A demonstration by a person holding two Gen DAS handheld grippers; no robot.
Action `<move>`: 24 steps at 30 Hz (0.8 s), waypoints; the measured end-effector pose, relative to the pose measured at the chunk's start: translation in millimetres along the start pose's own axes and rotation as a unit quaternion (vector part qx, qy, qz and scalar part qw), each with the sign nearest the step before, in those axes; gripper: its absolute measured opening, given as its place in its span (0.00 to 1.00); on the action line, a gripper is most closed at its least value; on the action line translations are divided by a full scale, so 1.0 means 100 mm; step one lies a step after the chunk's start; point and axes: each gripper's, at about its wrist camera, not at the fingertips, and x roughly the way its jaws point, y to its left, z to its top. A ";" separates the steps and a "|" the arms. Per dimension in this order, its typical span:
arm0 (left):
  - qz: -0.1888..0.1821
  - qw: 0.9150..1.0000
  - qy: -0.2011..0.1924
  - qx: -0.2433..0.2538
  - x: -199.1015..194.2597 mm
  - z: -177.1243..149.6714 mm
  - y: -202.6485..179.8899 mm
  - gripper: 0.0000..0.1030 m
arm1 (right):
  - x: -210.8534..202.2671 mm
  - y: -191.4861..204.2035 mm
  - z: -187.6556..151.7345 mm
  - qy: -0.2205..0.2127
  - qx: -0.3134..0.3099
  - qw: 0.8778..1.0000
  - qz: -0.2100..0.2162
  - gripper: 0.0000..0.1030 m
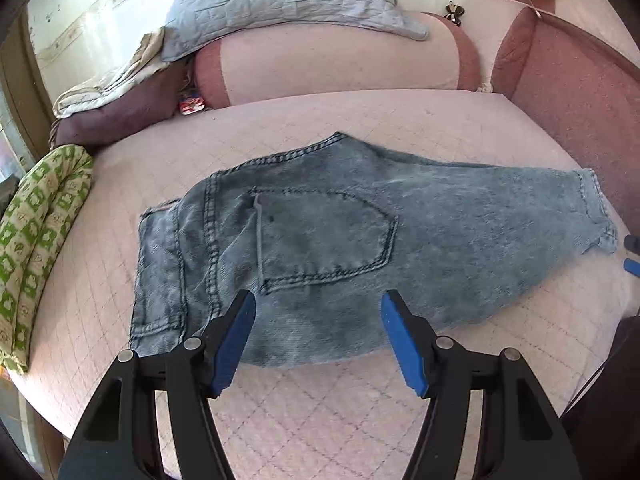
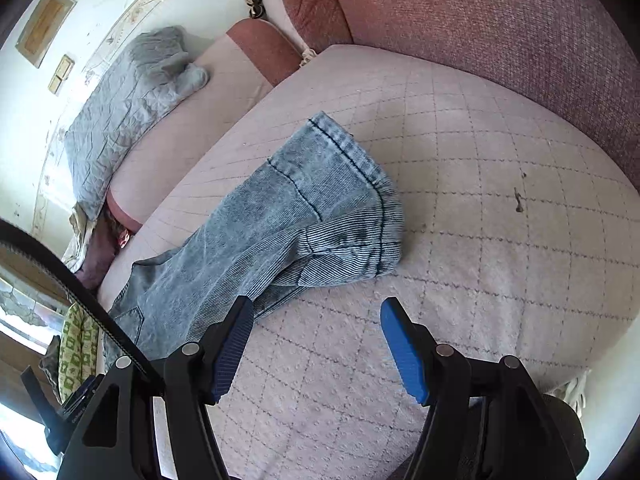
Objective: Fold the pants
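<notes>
Light blue acid-wash denim pants (image 1: pixel 340 240) lie flat on a pink quilted couch seat (image 1: pixel 320 420), folded lengthwise, back pocket up, waistband at the left, leg hems at the right. My left gripper (image 1: pixel 318 336) is open and empty, hovering over the near edge below the pocket. In the right wrist view the leg hems (image 2: pixel 352 208) lie bunched on the seat (image 2: pixel 480 240). My right gripper (image 2: pixel 318 340) is open and empty, just near the hem end, its left finger over the leg's edge.
Reddish couch backrest cushions (image 2: pixel 500 40) rise behind the seat. A grey quilted blanket (image 1: pixel 280 4) lies on the far cushion. A green patterned cushion (image 1: pixel 40 240) sits at the left edge. The right gripper's blue tips (image 1: pixel 632 256) show at the right.
</notes>
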 end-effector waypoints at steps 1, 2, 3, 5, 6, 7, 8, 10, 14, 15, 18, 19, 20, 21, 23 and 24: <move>-0.001 1.000 -0.001 0.005 0.00 0.04 -0.05 0.63 | 0.01 -0.01 0.00 0.000 0.004 1.000 0.001 0.69; -0.001 1.000 -0.002 0.010 0.00 0.07 -0.08 0.63 | 0.02 -0.03 0.01 0.001 0.008 1.000 0.003 0.69; -0.001 1.000 -0.003 0.015 0.00 0.10 -0.13 0.63 | 0.03 -0.04 0.01 0.001 0.013 1.000 0.004 0.69; -0.002 0.999 -0.008 0.034 0.00 0.20 -0.26 0.63 | 0.05 -0.07 0.02 0.000 0.021 1.000 0.006 0.70; -0.003 0.999 -0.009 0.042 0.00 0.23 -0.32 0.63 | 0.06 -0.09 0.03 -0.001 0.024 1.000 0.006 0.70; -0.003 0.999 -0.011 0.050 0.01 0.27 -0.38 0.63 | 0.06 -0.10 0.04 -0.003 0.027 1.000 0.006 0.71; -0.005 0.998 -0.011 0.061 0.03 0.34 -0.48 0.63 | 0.07 -0.13 0.05 -0.005 0.032 0.999 0.007 0.71; -0.010 0.997 -0.010 0.076 0.07 0.44 -0.64 0.63 | 0.08 -0.18 0.06 -0.010 0.043 0.999 0.010 0.73; -0.024 0.995 0.000 0.095 0.22 0.67 -0.93 0.63 | 0.13 -0.27 0.12 -0.019 0.063 0.998 0.007 0.73; -0.030 0.995 0.004 0.098 0.26 0.73 -1.00 0.63 | 0.14 -0.28 0.14 -0.022 0.066 0.998 0.008 0.74; -0.057 0.992 0.016 0.114 0.42 1.03 -1.32 0.63 | 0.18 -0.28 0.17 -0.034 0.067 0.997 0.000 0.75; -0.067 0.990 0.018 0.121 0.46 1.12 -1.43 0.63 | 0.21 -0.27 0.18 -0.037 0.066 0.997 -0.005 0.75; -0.082 0.988 0.021 0.132 0.52 1.25 -1.59 0.63 | 0.23 -0.26 0.19 -0.038 0.065 0.997 -0.006 0.75; -0.093 0.985 0.023 0.144 0.58 1.35 -1.74 0.63 | 0.25 -0.26 0.19 -0.040 0.066 0.997 -0.006 0.75; -0.119 0.978 0.026 0.168 0.71 1.52 -2.07 0.63 | 0.26 -0.24 0.20 -0.048 0.063 0.997 -0.005 0.76; -0.127 0.976 0.027 0.176 0.76 1.57 -2.18 0.63 | 0.27 -0.23 0.21 -0.051 0.060 0.997 -0.003 0.77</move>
